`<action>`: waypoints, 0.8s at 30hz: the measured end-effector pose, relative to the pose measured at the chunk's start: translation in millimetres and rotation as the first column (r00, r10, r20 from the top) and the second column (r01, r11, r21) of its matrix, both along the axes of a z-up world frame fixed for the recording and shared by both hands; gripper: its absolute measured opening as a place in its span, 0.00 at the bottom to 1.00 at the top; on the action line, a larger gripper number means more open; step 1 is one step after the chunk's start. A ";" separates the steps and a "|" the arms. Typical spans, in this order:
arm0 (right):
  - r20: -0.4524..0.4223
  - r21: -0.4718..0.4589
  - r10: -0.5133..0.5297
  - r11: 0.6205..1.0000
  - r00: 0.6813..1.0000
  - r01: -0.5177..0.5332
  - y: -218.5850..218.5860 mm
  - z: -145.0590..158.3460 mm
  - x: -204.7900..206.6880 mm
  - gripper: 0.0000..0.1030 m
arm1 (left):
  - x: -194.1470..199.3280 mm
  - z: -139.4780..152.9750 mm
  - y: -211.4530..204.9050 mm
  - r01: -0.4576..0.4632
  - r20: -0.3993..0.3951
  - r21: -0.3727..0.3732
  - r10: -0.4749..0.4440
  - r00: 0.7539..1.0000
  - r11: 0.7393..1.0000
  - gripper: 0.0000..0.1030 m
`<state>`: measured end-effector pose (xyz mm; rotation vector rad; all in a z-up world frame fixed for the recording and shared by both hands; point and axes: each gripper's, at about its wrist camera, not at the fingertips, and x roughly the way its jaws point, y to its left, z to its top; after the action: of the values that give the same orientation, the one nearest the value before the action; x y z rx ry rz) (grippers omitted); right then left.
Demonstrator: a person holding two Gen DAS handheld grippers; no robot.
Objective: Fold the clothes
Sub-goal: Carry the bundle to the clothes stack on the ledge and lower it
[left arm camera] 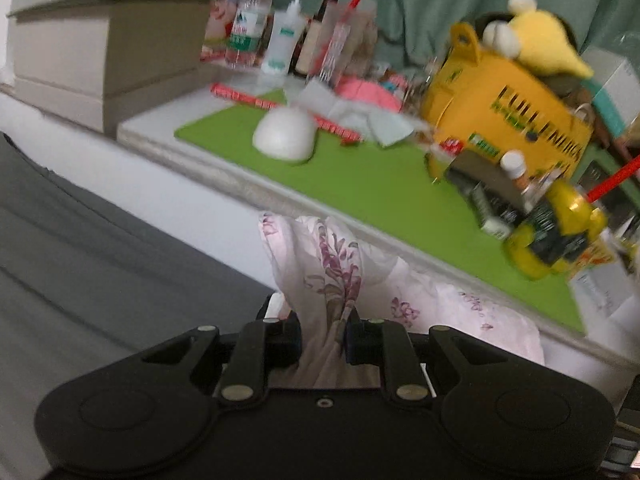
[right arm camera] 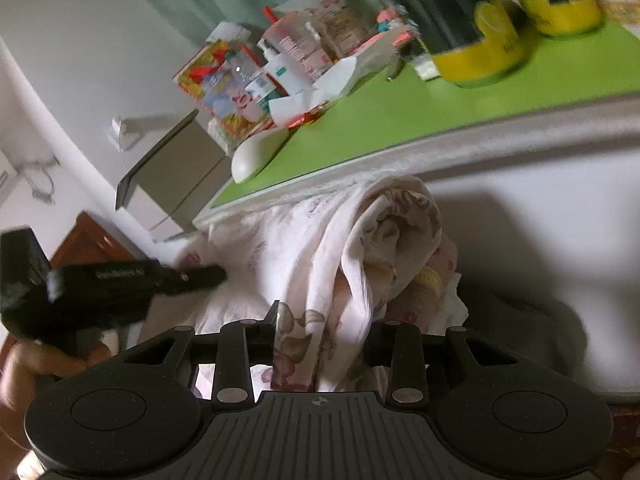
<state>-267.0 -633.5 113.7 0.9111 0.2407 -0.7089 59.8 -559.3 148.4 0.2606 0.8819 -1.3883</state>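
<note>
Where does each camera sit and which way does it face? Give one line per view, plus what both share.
Left wrist: sits on the left gripper, looking forward and down along its fingers at the floral garment pinched between them, the green mat beyond; only gripper hardware shows.
Right wrist: sits on the right gripper, facing the same garment bunched between its fingers; the left gripper and a hand show at left.
Shared: garment, green mat, white dome.

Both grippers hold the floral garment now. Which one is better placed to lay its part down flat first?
Probably the left gripper: it pinches one thin fold of the floral garment. The right gripper holds a thick bunched wad, harder to spread.
</note>
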 end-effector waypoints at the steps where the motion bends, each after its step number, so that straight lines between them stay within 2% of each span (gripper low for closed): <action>1: 0.008 0.004 -0.006 1.000 1.000 0.006 -0.5 -3.7 -0.8 0.35 | 3.2 -7.0 -1.0 -0.011 -0.014 0.005 0.011 1.000 1.000 0.18; 4: 0.014 0.015 -0.025 1.000 1.000 0.025 -0.4 -11.4 -5.0 0.36 | 13.2 -25.0 -1.7 -0.044 -0.065 0.014 0.045 0.997 0.999 0.23; 5: 0.013 0.018 -0.028 0.999 1.000 0.028 -0.9 -12.7 -5.3 0.41 | 15.3 -28.9 -1.5 -0.049 -0.070 0.017 0.050 0.996 0.999 0.29; 7: 0.020 0.033 -0.031 0.999 0.999 0.030 0.8 -13.9 -10.9 0.43 | 16.1 -33.8 0.2 -0.055 -0.046 0.030 0.056 0.997 0.998 0.41; 9: 0.028 0.057 -0.028 0.998 0.999 0.027 -1.2 -12.1 -16.6 0.45 | 17.8 -34.8 2.6 -0.075 -0.035 0.041 0.077 0.996 0.996 0.60; 10: 0.021 0.059 -0.025 0.998 0.999 0.024 -3.7 -10.4 -17.0 0.50 | 18.9 -33.5 4.4 -0.084 -0.032 0.041 0.086 0.996 0.996 0.63; 11: -0.001 0.052 -0.028 0.998 1.000 0.028 -3.0 -6.5 -19.6 0.62 | 19.5 -30.8 6.8 -0.086 -0.031 0.035 0.087 0.996 0.996 0.64; 12: -0.023 0.032 -0.039 0.999 0.999 0.040 -1.4 -1.4 -22.6 0.67 | 20.0 -27.8 9.4 -0.086 -0.030 0.027 0.087 0.996 0.996 0.64; 16: -0.033 -0.056 -0.070 0.996 0.997 0.068 8.9 20.8 -43.9 0.67 | 24.0 -10.1 23.8 -0.142 0.027 0.012 0.141 0.990 0.990 0.65; 18: 0.009 -0.111 -0.046 0.993 0.999 0.047 14.6 34.9 -51.6 0.67 | 28.0 1.7 36.0 -0.174 0.038 -0.023 0.174 0.984 0.985 0.67; 20: 0.020 -0.204 0.015 0.979 1.000 -0.011 20.1 49.8 -50.0 0.67 | 28.4 15.5 48.7 -0.163 0.019 -0.086 0.165 0.986 0.983 0.70; 22: -0.047 -0.324 0.118 0.937 0.992 -0.127 25.7 60.1 -37.3 0.67 | 27.1 28.1 59.2 -0.125 -0.012 -0.149 0.124 0.992 0.981 0.74; 24: -0.161 -0.416 0.218 0.869 0.963 -0.267 29.6 65.4 -20.6 0.67 | 19.0 37.2 63.4 -0.024 -0.009 -0.201 0.023 1.000 0.979 0.76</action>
<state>-287.6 -603.8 179.1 0.4037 0.2749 -0.5460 78.8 -496.0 185.5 0.0901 0.7408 -1.4450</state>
